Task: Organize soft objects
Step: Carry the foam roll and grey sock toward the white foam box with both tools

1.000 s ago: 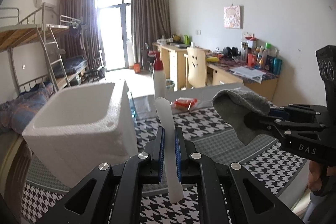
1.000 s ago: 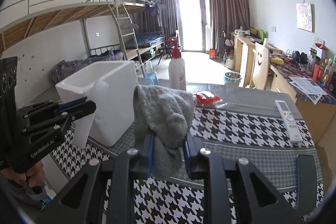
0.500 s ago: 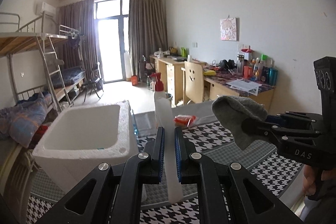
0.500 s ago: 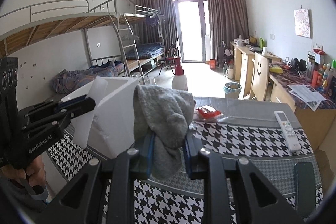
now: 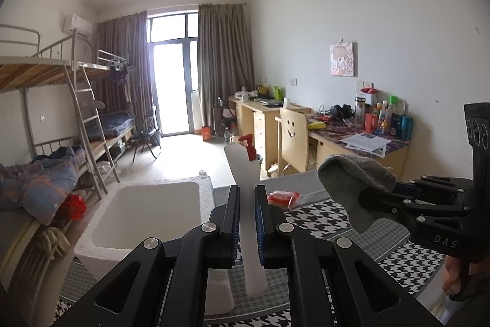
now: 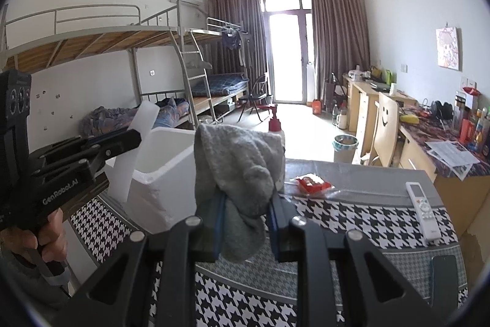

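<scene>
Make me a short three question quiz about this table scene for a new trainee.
1. True or false: the right gripper holds a grey cloth.
2. What does the left gripper hold: A a white foam strip, B a bottle, C a remote?
3. Is the foam box open or lidded?

Key: 1 true. 2 A. 3 open on top.

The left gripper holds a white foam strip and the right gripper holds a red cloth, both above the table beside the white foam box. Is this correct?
Not quite: the cloth in the right gripper is grey, not red, as the right wrist view shows. The left gripper does hold the white foam strip beside the white foam box, above the table.
</scene>
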{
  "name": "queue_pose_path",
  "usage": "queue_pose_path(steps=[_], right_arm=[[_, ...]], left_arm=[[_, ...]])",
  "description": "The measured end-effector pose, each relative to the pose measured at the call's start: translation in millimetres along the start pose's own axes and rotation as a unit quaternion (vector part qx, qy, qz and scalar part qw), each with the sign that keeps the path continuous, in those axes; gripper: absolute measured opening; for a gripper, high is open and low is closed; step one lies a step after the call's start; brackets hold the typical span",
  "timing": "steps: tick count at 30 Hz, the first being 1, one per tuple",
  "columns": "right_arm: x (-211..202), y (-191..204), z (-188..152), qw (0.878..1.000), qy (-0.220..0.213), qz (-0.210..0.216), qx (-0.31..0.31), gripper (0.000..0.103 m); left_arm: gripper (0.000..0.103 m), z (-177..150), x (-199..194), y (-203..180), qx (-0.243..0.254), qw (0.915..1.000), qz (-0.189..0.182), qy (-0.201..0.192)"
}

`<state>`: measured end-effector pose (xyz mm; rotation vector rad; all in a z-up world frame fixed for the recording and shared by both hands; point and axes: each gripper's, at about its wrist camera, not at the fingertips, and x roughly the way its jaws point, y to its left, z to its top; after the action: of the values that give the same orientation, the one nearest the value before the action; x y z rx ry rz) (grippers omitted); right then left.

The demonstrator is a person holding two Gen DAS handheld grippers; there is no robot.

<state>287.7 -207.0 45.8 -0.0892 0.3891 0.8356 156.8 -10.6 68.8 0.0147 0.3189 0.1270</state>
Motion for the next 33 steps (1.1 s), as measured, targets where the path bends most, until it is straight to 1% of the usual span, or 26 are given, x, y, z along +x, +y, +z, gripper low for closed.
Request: queue_pose_path(steps=[14,17,27,33], right_arm=[[18.0,16.1,11.5,0.999,-0.002,0.036,-0.016,0.028],[21.5,20.8,13.9,0.999,-0.003,0.047,-0.02,0.028],[33.3,40.9,22.1,0.997,0.005,0.075,-0.032,0.028],[42.9,48.3,26.8,0.996,0.008,0.077,-0.034,0.028]], left_arm=[[0.01,3.3,-2.6,20.4,-0.012,0.9991,0.041,-0.007],[0.01,3.6,-5.5,25.9,-0.015,0.9982,0.057,-0.009],[0.01,6.4,-3.2,42.2,-0.022,0.9961,0.085,0.001],[0.01,7.0,4.7,55.8,-0.029,0.9949,0.096,0.008]])
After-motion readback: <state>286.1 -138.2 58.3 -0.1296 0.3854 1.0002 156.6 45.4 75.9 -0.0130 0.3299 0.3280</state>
